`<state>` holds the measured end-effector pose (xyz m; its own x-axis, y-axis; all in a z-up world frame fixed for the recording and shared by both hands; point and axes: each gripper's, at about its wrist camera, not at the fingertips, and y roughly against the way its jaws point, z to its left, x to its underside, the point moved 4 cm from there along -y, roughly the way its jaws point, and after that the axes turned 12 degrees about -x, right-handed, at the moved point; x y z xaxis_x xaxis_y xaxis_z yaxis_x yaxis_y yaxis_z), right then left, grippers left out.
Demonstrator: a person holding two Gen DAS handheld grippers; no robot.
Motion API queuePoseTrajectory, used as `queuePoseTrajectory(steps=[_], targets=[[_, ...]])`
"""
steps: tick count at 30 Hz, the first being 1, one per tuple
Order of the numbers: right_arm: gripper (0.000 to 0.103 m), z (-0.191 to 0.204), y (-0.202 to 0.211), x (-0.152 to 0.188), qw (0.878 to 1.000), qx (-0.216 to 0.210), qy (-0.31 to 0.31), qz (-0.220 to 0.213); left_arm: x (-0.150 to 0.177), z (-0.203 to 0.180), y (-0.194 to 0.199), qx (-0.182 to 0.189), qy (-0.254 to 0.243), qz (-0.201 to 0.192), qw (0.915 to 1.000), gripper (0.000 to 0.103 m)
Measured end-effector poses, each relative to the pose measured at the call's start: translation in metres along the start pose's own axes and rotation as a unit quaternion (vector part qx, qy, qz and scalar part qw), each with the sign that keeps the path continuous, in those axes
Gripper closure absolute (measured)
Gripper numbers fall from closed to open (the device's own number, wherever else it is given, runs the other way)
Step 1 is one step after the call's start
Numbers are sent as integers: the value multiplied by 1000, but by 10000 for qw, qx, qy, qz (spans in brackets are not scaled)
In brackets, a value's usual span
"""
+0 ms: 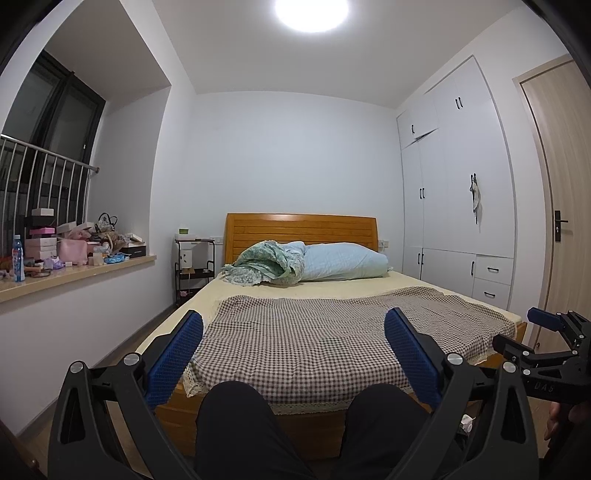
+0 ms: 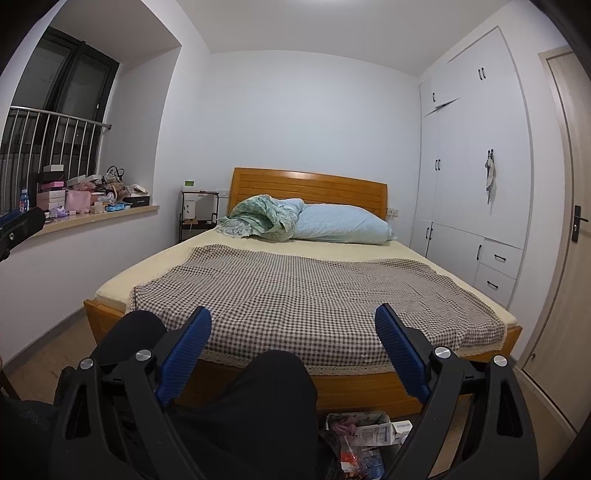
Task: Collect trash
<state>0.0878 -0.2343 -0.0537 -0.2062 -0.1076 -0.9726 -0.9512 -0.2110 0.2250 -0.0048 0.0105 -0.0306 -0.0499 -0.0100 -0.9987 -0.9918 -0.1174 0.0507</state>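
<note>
Bed (image 1: 295, 332): one | pillow (image 1: 343, 260): one | left hand-held gripper (image 1: 293, 360), right hand-held gripper (image 2: 293, 356): both wide apart, holding nothing

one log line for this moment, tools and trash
left tool: open, empty | right tool: open, empty | trash: on floor by bed foot, untouched

A round ceiling light (image 1: 311, 11) is shining over pale walls. A wooden-headboard bed (image 1: 301, 230) is standing against the far wall, a white built-in wardrobe (image 1: 458, 192) lining the right side, a dark railed window (image 1: 48, 122) sitting left.
</note>
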Motion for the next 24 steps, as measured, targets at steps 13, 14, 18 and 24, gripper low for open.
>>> queuePoseTrajectory(steps=[13, 14, 18, 24], targets=[[17, 1, 1, 1, 10000, -6, 42, -1, 1, 1, 2, 14, -29, -46, 10000, 8], [17, 1, 1, 1, 10000, -5, 48, 1, 1, 1, 2, 19, -33, -49, 10000, 8], [17, -1, 0, 0, 10000, -10, 33, 6, 2, 0, 2, 24, -32, -29, 10000, 8], [17, -2, 0, 1, 10000, -17, 3, 17, 2, 1, 1, 41, -38, -26, 10000, 8]])
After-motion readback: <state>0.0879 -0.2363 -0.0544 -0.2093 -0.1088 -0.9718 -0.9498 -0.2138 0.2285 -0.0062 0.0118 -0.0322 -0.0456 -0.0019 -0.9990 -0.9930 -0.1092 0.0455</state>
